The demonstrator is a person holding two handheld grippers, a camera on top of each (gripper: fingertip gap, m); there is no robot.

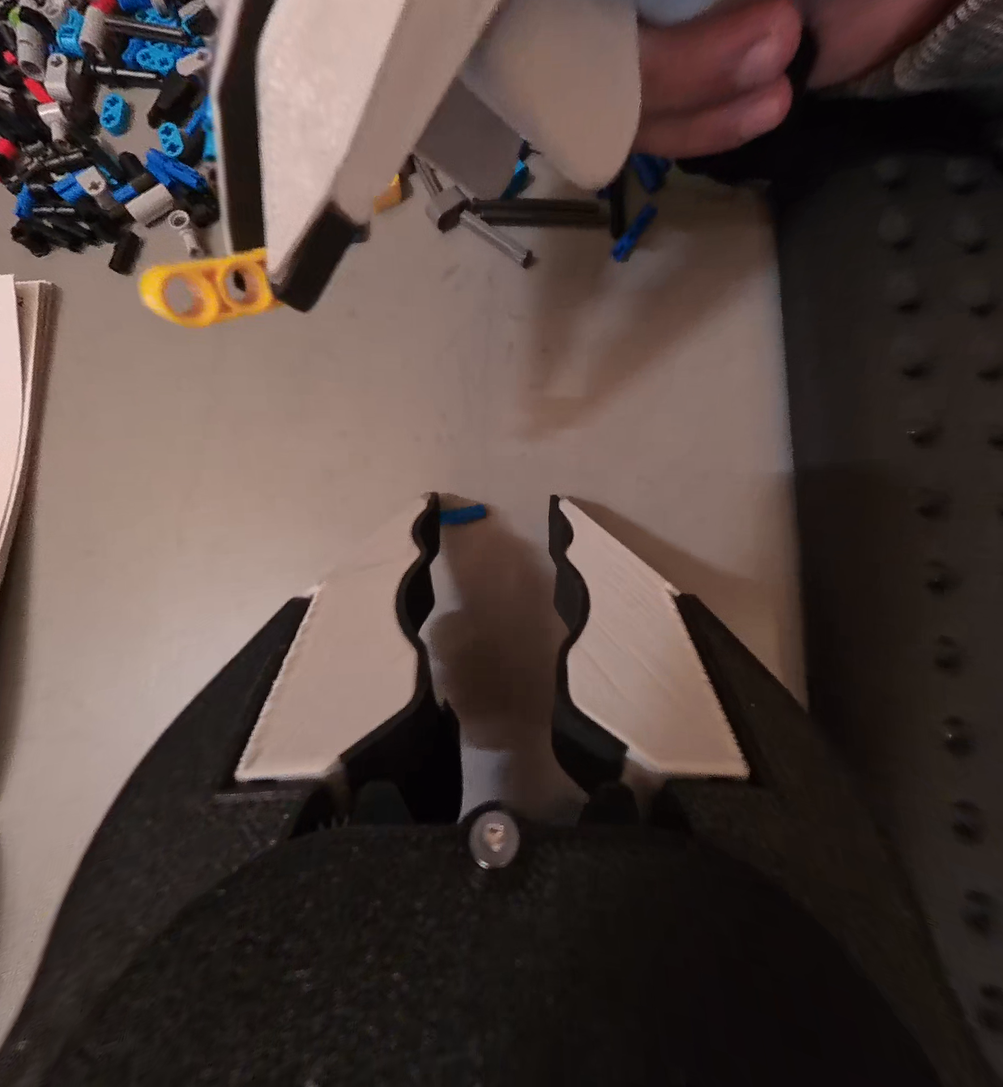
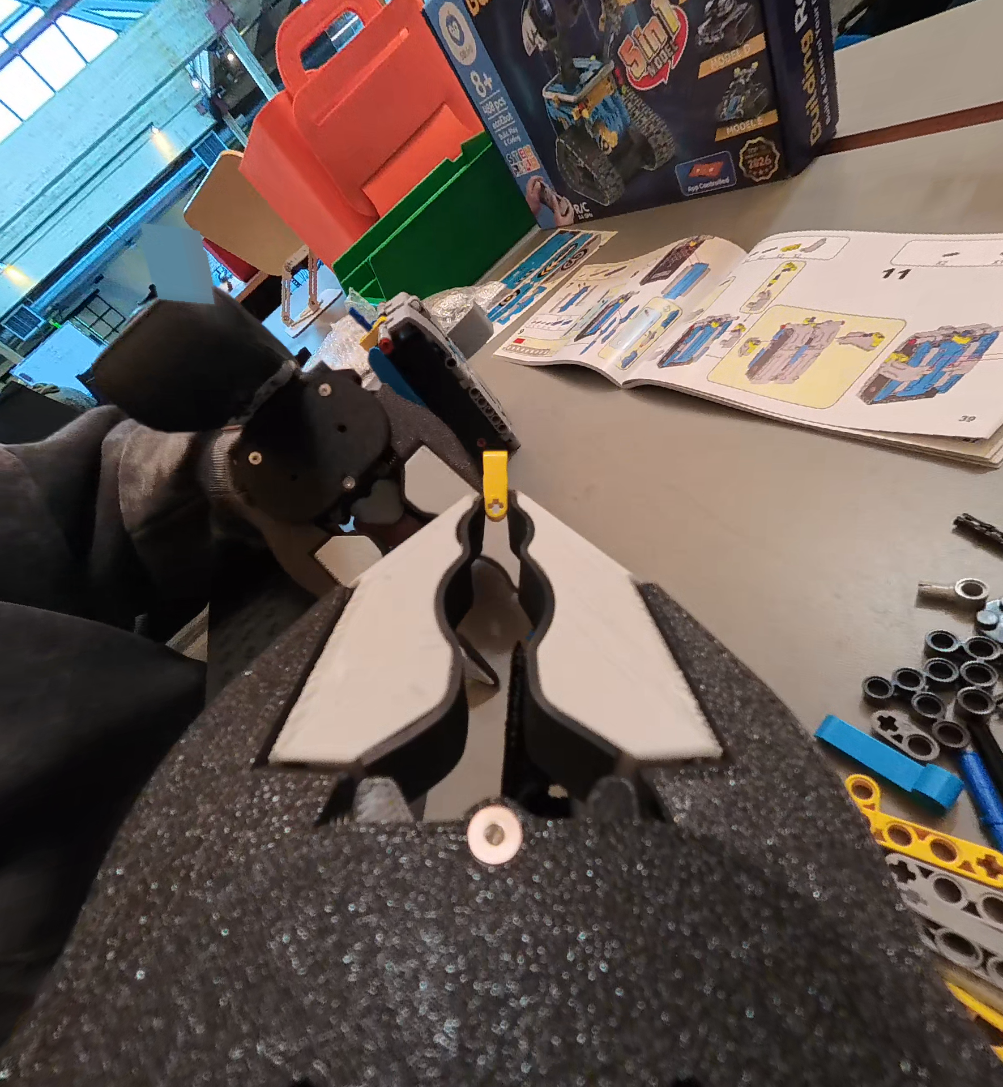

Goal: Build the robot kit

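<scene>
Surface: grey matte tabletop with a dark studded mat along one edge; a bright hall with roof windows lies behind in the right wrist view.
Left gripper: jaws stand wide apart, holding nothing, low over the bare tabletop.
Nearest part: small blue plastic pin lies on the table, touching the inner tip of one left finger.
Right gripper: jaws narrow, clamped on a short yellow plastic beam with round holes, held by one end at the fingertips.
Yellow beam position: raised above the table; its far end meets the lower edge of a black, blue and grey brick-built model.
Loose parts: heap of black, blue, red and grey building pieces on the table behind the right gripper.
Paper: open illustrated instruction booklet lies flat beyond the grippers.
Background items: dark blue printed toy box, orange plastic carry case.
</scene>
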